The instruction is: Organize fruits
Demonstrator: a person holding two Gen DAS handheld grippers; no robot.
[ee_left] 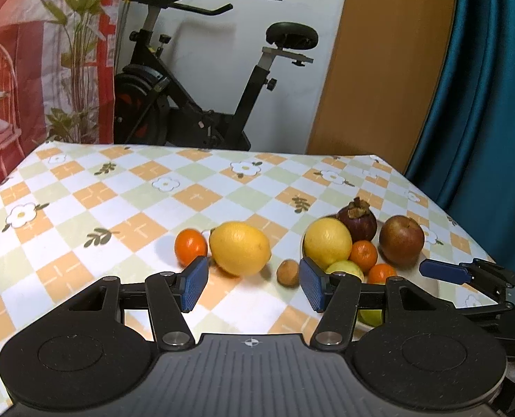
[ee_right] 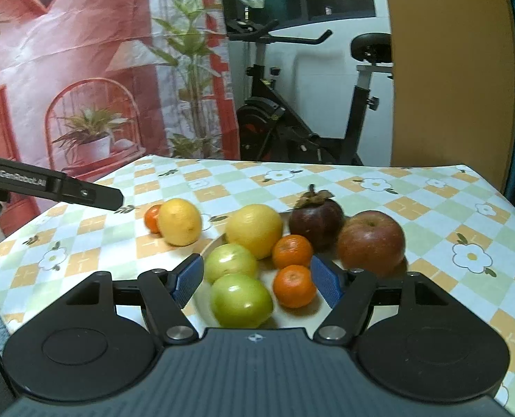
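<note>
A loose lemon [ee_left: 240, 252], a tangerine [ee_left: 190, 246] and a small brown fruit [ee_left: 288, 272] lie on the checked tablecloth. My left gripper [ee_left: 254, 285] hovers just in front of them, open, with nothing between its blue pads. To the right, a white plate [ee_left: 427, 285] holds a lemon [ee_right: 254, 229], a mangosteen [ee_right: 316, 222], an apple [ee_right: 370, 241], two tangerines [ee_right: 292, 251] and two green fruits [ee_right: 241, 300]. My right gripper [ee_right: 257, 281] stands open over the plate's near side, its pads apart from the fruit. Its finger [ee_left: 443, 272] shows in the left wrist view.
The table's far edge [ee_left: 201, 147] borders an exercise bike [ee_left: 194, 104]. A printed red backdrop [ee_right: 83, 69] hangs at the left and a teal curtain [ee_left: 483, 104] at the right. The left gripper's finger [ee_right: 83, 193] reaches in from the left.
</note>
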